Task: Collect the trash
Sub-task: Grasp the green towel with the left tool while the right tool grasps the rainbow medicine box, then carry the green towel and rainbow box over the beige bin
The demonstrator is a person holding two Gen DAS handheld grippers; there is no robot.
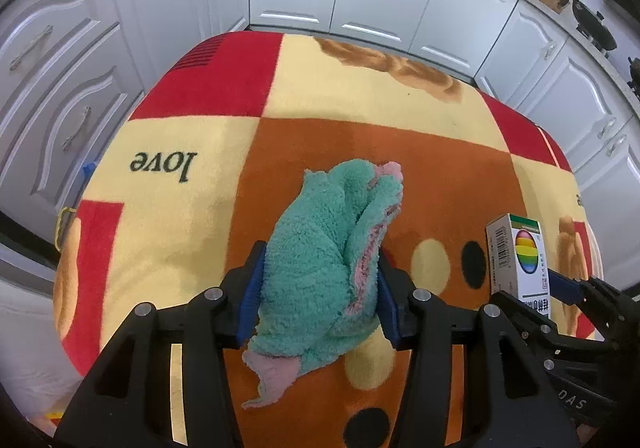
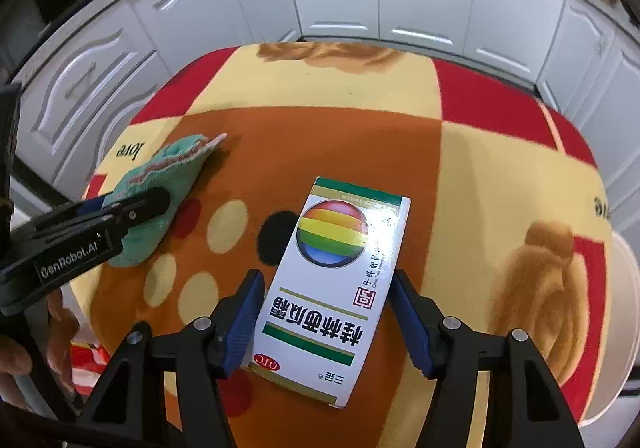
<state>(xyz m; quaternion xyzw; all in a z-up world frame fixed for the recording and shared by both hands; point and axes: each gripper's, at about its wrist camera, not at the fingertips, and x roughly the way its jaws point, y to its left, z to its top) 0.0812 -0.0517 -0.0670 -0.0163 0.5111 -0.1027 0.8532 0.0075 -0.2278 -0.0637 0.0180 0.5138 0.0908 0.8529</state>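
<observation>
Worktop (image 1: 360, 136) covered by a red, cream and orange patterned cloth. Teal cloth (image 1: 332, 248) lies bunched near the worktop's middle, clamped between the left gripper's (image 1: 318, 292) fingers. White medicine box (image 2: 332, 288) lies flat toward the near edge; right gripper's (image 2: 326, 322) fingers flank it, contact unclear.

Fluffy cloth (image 1: 320, 256) (terry); glossy cardboard box (image 2: 340, 280).
</observation>
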